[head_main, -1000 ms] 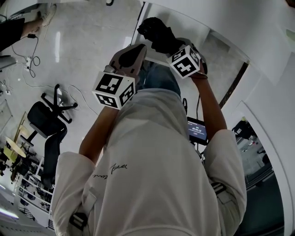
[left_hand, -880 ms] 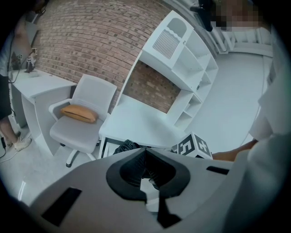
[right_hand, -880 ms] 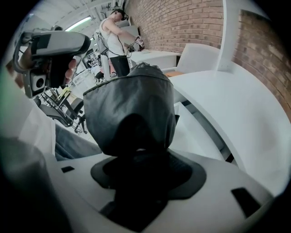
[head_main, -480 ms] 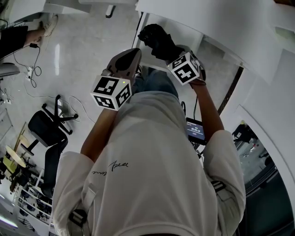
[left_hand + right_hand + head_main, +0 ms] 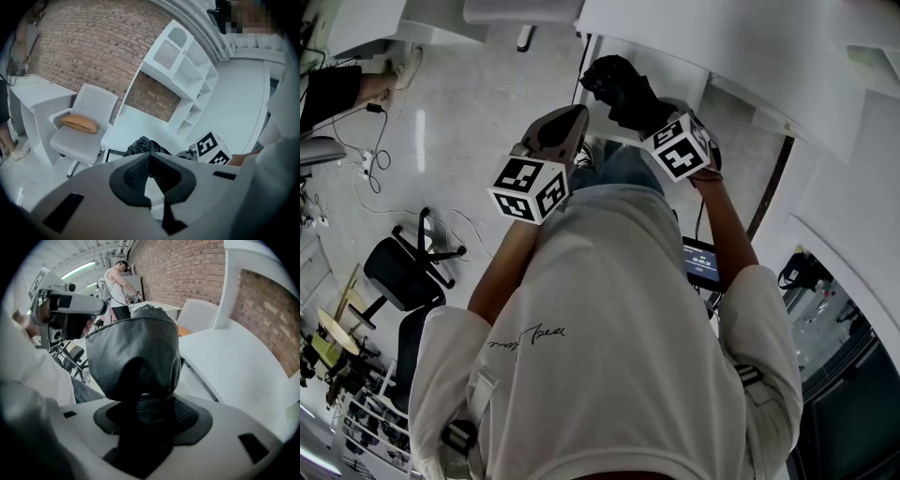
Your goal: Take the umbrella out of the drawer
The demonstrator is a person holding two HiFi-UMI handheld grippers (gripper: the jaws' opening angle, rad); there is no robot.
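Observation:
A black folded umbrella (image 5: 133, 352) fills the middle of the right gripper view, and my right gripper (image 5: 140, 401) is shut on its lower end. In the head view the umbrella (image 5: 617, 82) sticks out past the right gripper (image 5: 649, 114), held up in front of the person's chest. My left gripper (image 5: 570, 120) hangs just left of it, apart from it. In the left gripper view the left gripper (image 5: 150, 155) is shut with nothing in it, and the umbrella (image 5: 139, 144) shows just beyond its tips.
A white desk (image 5: 140, 129) and white shelving (image 5: 187, 70) stand against a brick wall. A white chair (image 5: 82, 136) with an orange cushion (image 5: 79, 123) is to the desk's left. Another person (image 5: 117, 282) stands far back. Black chairs (image 5: 403, 272) and cables lie on the floor.
Both grippers keep nearly the same pose, with the umbrella still held in the right one. The head view has shifted slightly.

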